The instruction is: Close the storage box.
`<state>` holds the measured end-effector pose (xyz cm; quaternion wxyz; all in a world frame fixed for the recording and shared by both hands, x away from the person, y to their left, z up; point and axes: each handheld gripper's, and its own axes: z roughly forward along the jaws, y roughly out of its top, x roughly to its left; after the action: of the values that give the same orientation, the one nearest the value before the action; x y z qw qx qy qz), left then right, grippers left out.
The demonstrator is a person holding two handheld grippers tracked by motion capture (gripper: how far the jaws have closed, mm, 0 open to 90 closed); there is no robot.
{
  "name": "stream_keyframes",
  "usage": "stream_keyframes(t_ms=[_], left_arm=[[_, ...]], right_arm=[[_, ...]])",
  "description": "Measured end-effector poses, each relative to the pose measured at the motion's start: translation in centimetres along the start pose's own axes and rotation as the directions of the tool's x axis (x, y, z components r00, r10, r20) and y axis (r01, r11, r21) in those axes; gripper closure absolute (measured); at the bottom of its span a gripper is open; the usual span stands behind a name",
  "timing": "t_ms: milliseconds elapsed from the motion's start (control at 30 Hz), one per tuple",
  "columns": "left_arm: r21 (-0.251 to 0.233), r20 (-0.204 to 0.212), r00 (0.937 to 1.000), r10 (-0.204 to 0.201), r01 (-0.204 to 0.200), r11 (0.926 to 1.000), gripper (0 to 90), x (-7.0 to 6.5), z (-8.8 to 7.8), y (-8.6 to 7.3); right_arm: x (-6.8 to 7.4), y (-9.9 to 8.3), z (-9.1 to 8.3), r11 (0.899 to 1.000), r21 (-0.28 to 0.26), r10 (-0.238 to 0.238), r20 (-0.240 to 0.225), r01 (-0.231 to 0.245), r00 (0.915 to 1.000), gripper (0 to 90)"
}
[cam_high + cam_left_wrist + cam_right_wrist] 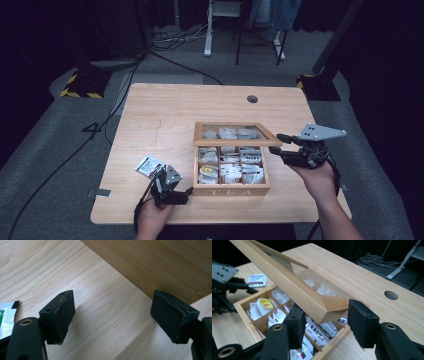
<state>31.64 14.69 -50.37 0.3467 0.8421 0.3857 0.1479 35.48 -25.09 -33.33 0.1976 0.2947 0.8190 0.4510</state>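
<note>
A wooden tea box sat near the front of the bench, with "TEA" on its front wall. Its glass lid was half open, tilted up over the back row of little compartments. Tea bags filled the compartments.

The right gripper was at the lid's right front corner. In the right gripper view, the corner of the lid sat between the two fingers, but the fingers looked spread with a gap on each side, so they were not squeezing it.

The left gripper rested on the bench just beside the box's left front corner. Its fingers were spread wide with nothing between them but bare wood. One loose tea packet lay on the bench to its left.

What could go wrong? The lid was only resting on the fingers, not pinched, so it could slip off and slam shut. A hard push on the corner could also slide the whole box, because the left gripper was not holding it steady. A sticking-up tea bag could get caught under the lid.
</note>
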Motion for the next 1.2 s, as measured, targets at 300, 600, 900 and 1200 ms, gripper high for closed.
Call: stream_keyframes(t_ms=[300,600,900,1200], left_arm=[[0.0,-0.003,1.0,0.0,0.0,1.0,20.3,0.0,0.0,0.0],[-0.001,-0.003,1.0,-0.001,0.001,1.0,20.3,0.0,0.0,0.0],[-0.002,-0.003,1.0,0.0,0.0,1.0,20.3,0.0,0.0,0.0],[-0.001,-0.001,1.0,-0.001,0.001,1.0,20.3,0.0,0.0,0.0]], right_arm=[[1.6,-1.2,-0.2,0.998,0.032,-0.062,0.036,0.061,0.9974,48.5],[2.4,-2.3,-0.2,0.996,0.065,-0.068,0.04,0.065,0.9969,48.0],[2.9,-2.9,-0.1,0.995,0.078,-0.062,0.052,0.057,0.9968,47.9],[3.3,-3.8,0.1,0.994,0.099,-0.057,0.051,0.052,0.9971,47.1]])
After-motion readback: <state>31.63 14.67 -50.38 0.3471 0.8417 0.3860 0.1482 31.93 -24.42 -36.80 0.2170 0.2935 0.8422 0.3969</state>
